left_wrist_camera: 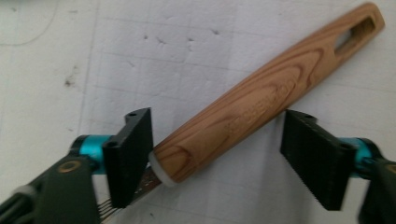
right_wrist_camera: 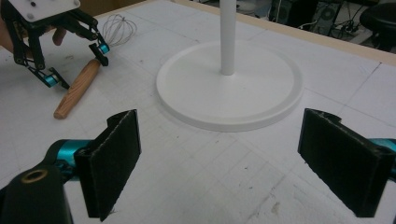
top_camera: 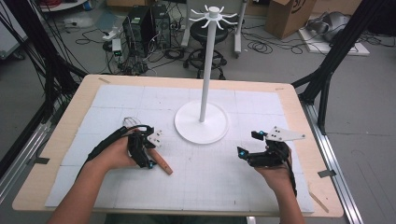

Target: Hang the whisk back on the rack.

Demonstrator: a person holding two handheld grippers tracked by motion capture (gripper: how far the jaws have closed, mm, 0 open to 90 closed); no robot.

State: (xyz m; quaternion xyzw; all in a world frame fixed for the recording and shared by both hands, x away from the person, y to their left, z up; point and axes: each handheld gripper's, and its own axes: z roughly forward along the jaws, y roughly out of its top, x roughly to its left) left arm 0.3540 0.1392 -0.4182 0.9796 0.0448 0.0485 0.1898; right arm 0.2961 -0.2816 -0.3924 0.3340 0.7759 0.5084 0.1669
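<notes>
A whisk lies flat on the white mat, its wooden handle (top_camera: 162,165) pointing toward the front and its wire head (top_camera: 132,122) toward the back. My left gripper (top_camera: 147,154) is open and straddles the handle (left_wrist_camera: 261,98); one pad (left_wrist_camera: 133,154) sits by the handle's wire end, the other pad (left_wrist_camera: 315,156) stands clear of it. My right gripper (top_camera: 250,143) hovers open with nothing in it at the right, just in front of the white stand's round base (top_camera: 201,122). The right gripper view shows its own jaws (right_wrist_camera: 233,163) wide apart, with the whisk handle (right_wrist_camera: 77,88) and left gripper (right_wrist_camera: 74,63) beyond.
A tall white stand with a pole (top_camera: 205,70) and hooked arms at its top (top_camera: 213,14) rises from the mat's middle. The wooden table edge (top_camera: 299,98) frames the mat. Computers, cables, a stool and boxes lie on the floor behind.
</notes>
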